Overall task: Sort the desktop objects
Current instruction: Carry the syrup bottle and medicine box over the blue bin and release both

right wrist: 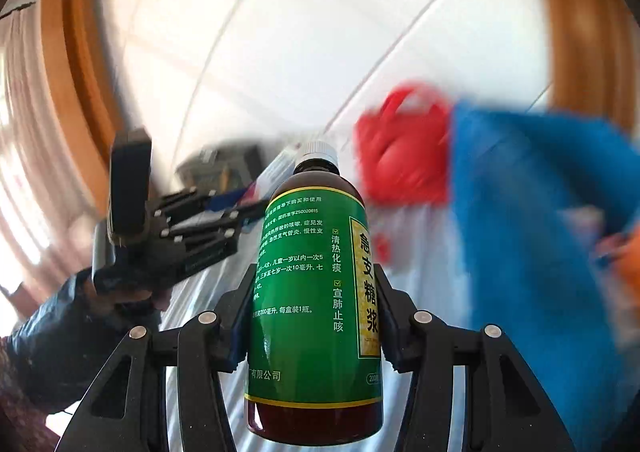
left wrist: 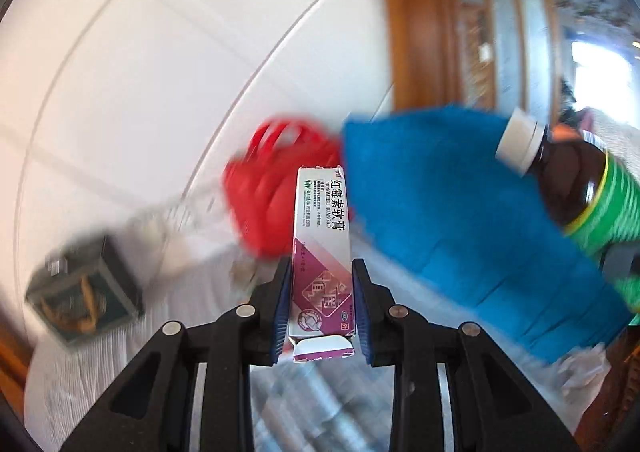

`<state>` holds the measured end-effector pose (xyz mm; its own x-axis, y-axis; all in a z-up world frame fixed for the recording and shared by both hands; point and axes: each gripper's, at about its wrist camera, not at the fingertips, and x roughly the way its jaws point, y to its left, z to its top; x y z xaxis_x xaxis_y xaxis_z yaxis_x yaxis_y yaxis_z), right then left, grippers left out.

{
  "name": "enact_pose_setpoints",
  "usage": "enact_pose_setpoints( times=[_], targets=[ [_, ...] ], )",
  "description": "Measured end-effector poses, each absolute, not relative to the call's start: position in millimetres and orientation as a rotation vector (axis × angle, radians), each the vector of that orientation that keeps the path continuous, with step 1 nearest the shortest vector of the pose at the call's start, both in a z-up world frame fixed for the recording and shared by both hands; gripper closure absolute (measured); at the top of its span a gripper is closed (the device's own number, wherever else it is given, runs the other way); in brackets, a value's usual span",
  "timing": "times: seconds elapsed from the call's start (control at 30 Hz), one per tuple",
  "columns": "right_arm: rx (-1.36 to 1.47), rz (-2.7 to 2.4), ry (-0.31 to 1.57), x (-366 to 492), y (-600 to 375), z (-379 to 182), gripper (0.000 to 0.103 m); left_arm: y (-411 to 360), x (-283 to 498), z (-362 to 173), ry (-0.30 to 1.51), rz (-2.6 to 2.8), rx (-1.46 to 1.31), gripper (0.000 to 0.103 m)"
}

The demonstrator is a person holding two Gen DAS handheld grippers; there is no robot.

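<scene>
Home interior, white tiled wall [left wrist: 180, 51], wooden door frame [left wrist: 416, 19], cloth-covered table [left wrist: 132, 348]

Bright daylight, heavy background motion blur

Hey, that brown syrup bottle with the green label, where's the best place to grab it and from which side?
Grip the syrup bottle across its straight, labelled body, coming from the base end, as the right gripper does now: jaws on opposite sides of the label, white cap pointing away. The round, even wall likely seats better than the narrow neck.
</scene>
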<state>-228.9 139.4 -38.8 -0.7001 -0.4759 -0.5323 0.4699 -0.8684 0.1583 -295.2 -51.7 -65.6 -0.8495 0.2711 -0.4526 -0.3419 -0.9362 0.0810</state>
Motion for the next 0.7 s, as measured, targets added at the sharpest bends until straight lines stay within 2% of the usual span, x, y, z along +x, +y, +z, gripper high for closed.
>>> enact_pose_setpoints(
  times=[0.07,0.23,0.43,0.6,0.67,0.7],
  targets=[
    [0.664,-2.619,-0.026,-200.1,181.0,-0.8,0.052,-16.6,-282.2,-34.2,0.246,2.708,-0.537,0.075],
    [0.519,-2.855,-0.044,-174.1,274.3,52.8,0.052,76.9,-267.7,16.8,0.307,2.651,-0.356,0.075],
    [0.496,-3.023,-0.094,-178.2,371.2,76.3,0.052,181.1,-267.9,39.7,0.382,2.611,-0.288,0.075],
    [0.579,-3.054,-0.214,-198.5,436.7,74.1,0.052,237.1,-284.0,46.9,0.445,2.652,-0.32,0.074],
    [0.613,-3.052,-0.285,-206.8,457.4,71.0,0.047,249.9,-286.9,51.1,0.466,2.691,-0.315,0.059],
    [0.611,-3.058,-0.32,-211.8,463.8,66.8,0.03,255.3,-287.9,54.4,0.477,2.724,-0.308,0.038]
  ],
)
